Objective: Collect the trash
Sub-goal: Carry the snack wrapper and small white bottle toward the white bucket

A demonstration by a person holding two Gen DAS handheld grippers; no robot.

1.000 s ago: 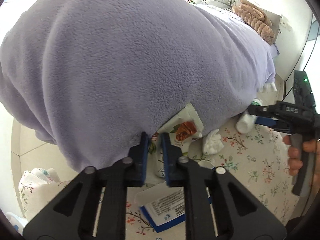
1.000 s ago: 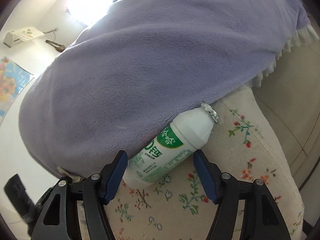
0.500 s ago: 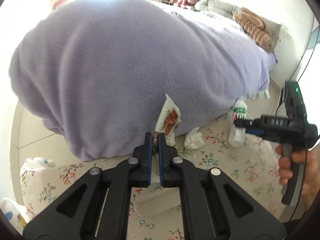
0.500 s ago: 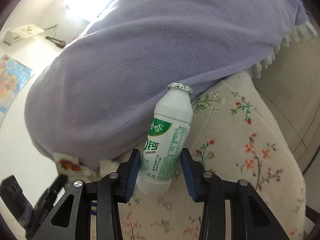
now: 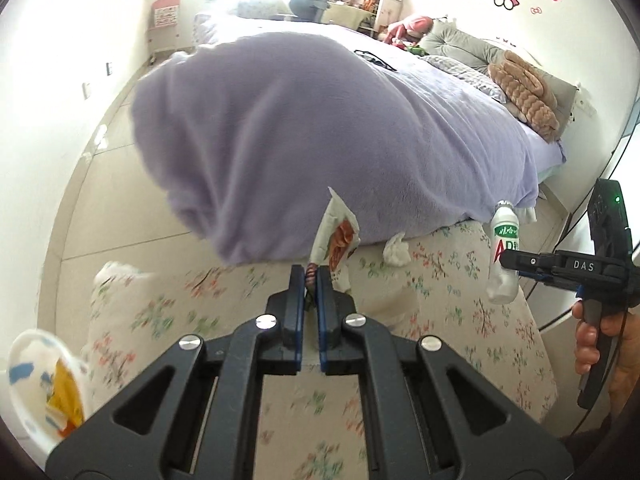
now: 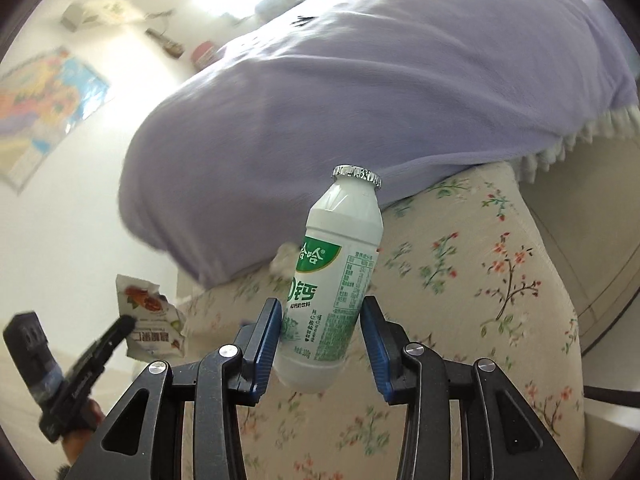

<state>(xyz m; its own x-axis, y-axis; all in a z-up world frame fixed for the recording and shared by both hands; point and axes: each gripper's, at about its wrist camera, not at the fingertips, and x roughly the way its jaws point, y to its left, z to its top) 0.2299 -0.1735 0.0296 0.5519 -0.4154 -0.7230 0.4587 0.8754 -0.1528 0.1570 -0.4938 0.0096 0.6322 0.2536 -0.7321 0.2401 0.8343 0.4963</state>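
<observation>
My left gripper (image 5: 309,282) is shut on a white snack wrapper (image 5: 333,236) with an orange picture and holds it up above the floral bench. The wrapper also shows in the right wrist view (image 6: 150,320) at the left gripper's tip. My right gripper (image 6: 320,320) is shut on a white drink bottle (image 6: 332,280) with a green label and foil cap, held upright above the bench. In the left wrist view the bottle (image 5: 503,256) hangs at the right. A crumpled white tissue (image 5: 396,249) lies on the bench by the blanket edge.
A purple fleece blanket (image 5: 320,128) covers the bed behind the floral-covered bench (image 5: 460,320). A white bin with a bag and yellow trash (image 5: 44,392) sits at the lower left. Tiled floor (image 5: 100,184) lies to the left. Pillows (image 5: 524,92) lie at the bed's far end.
Both grippers have lifted and pulled back from the blanket. The left closed on the wrapper and raised it. The right closed on the bottle, stood it upright and lifted it.
</observation>
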